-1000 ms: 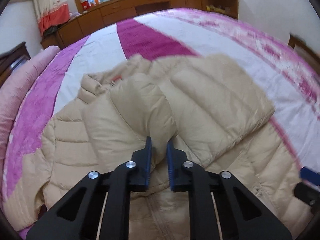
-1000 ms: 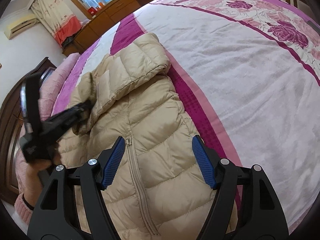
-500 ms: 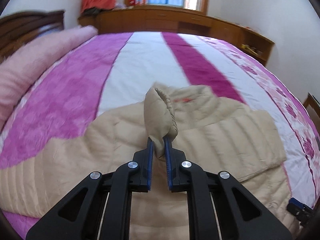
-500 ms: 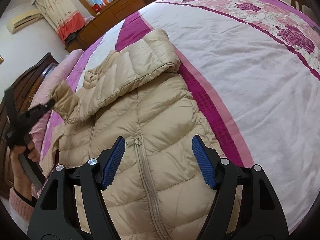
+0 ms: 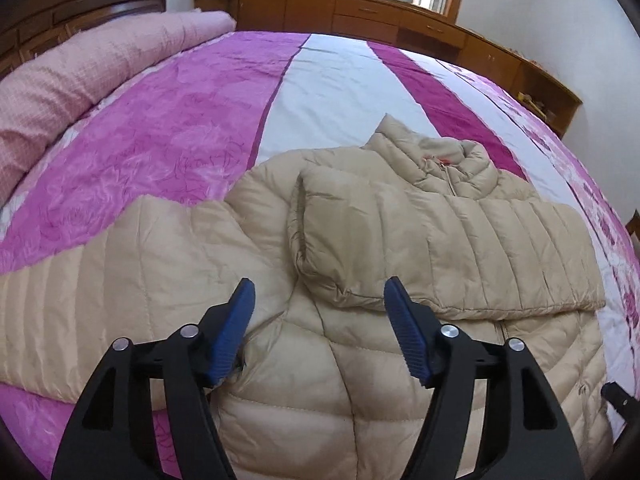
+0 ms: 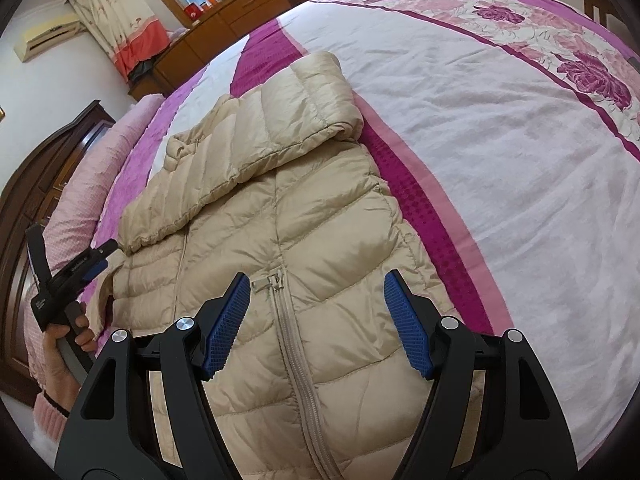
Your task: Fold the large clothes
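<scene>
**Sleeve laid across a puffer jacket on the bed**

Across the left wrist view, the beige puffer jacket (image 5: 360,360) lies zip-side up on the pink-and-white bedspread (image 5: 168,128), collar pointing toward the window. One sleeve (image 5: 420,248) is folded over the chest, its cuff end lying just ahead of the left tongs (image 5: 320,316). The jaws of these tongs are opening; nothing sits between them, and the pads do not press on the fabric. The other sleeve (image 5: 100,272) is spread flat to the left and not yet folded. A rolled pink quilt (image 5: 92,68) lies along the far left edge of the bed, well apart from the jacket; wooden cabinets (image 5: 360,12) run under the window.

From the right wrist view, the same jacket (image 6: 312,240) is seen lengthwise, with the zipper (image 6: 292,344) running between the jaws of the right tongs (image 6: 316,320). These stand wide apart above the lower front and hold nothing. The left tongs (image 6: 80,264) appear at the left edge, held in a hand (image 6: 60,356) with a pink cuff, close to the folded sleeve's end.

Likely risks, as a judgement: the padded sleeve is springy and slick, so it may slide or unroll off the chest once let go. Folding the second sleeve over it could drag the first askew. The bedspread offers little grip, so a pull on the hem may shift the whole garment. Nothing obstructs either tongs.
</scene>
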`<state>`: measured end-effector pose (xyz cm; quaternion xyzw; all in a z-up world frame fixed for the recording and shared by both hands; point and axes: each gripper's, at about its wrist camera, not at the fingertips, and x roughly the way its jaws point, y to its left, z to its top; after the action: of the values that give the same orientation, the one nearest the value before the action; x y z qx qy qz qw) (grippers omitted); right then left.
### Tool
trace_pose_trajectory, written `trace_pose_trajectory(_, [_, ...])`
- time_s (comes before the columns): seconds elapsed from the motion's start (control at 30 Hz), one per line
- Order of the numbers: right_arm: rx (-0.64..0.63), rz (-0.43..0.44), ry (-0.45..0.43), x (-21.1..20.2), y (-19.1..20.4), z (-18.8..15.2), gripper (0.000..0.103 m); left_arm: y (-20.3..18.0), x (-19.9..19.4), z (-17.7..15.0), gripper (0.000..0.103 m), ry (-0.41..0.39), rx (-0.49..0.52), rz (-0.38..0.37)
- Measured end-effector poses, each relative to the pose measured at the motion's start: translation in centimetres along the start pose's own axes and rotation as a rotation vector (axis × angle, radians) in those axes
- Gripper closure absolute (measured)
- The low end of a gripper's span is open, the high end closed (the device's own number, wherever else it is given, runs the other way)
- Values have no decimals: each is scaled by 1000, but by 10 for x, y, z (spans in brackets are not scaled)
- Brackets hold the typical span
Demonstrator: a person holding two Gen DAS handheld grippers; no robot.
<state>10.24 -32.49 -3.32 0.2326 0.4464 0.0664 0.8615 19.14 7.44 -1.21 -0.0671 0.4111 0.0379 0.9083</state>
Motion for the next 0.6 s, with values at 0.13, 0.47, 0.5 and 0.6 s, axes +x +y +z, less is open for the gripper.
trace_pose_trajectory(0.13, [-12, -2, 7, -1, 5, -5, 34, -5, 12, 8, 37, 13, 8, 45])
trace_pose_trajectory(0.47, [-18, -10, 11, -5, 5, -8, 34, 9, 35, 1, 36, 98, 28, 207])
trace_pose_trajectory(0.5, [-18, -7, 11, -5, 6, -8, 34, 9, 29, 0, 35, 95, 30, 196])
trace_pose_trajectory(0.6, [-29, 0, 6, -8, 9, -8, 34, 11, 8, -3, 35, 71, 21, 152])
